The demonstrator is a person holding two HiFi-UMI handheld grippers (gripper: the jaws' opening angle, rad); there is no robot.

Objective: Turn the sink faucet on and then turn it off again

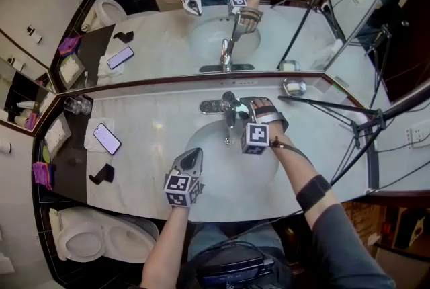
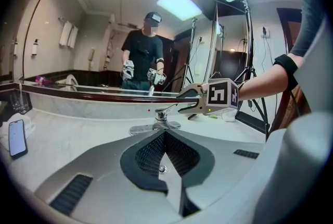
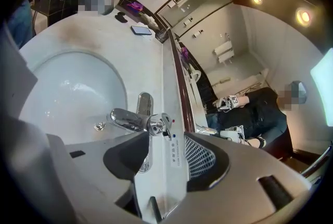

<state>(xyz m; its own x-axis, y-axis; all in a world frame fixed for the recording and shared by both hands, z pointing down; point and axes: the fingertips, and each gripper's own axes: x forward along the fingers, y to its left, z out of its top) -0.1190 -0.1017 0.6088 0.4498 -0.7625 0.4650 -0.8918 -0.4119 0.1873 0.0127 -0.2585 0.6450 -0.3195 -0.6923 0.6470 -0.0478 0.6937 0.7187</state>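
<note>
Two grippers at the sink (image 1: 228, 170), faucet (image 1: 230, 113) at its back
Right gripper (image 3: 166, 137) gaped wide beside the faucet handle (image 3: 165, 125), gripping nothing; left gripper (image 2: 165, 132) was closed and empty over the sink.

smartphone (image 1: 107, 138), glass tumbler (image 1: 78, 105), toilet (image 1: 101, 237), tripod (image 1: 349, 123)

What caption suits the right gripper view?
Right claw, jaws apart, faces the chrome faucet at the white sink basin.
</note>
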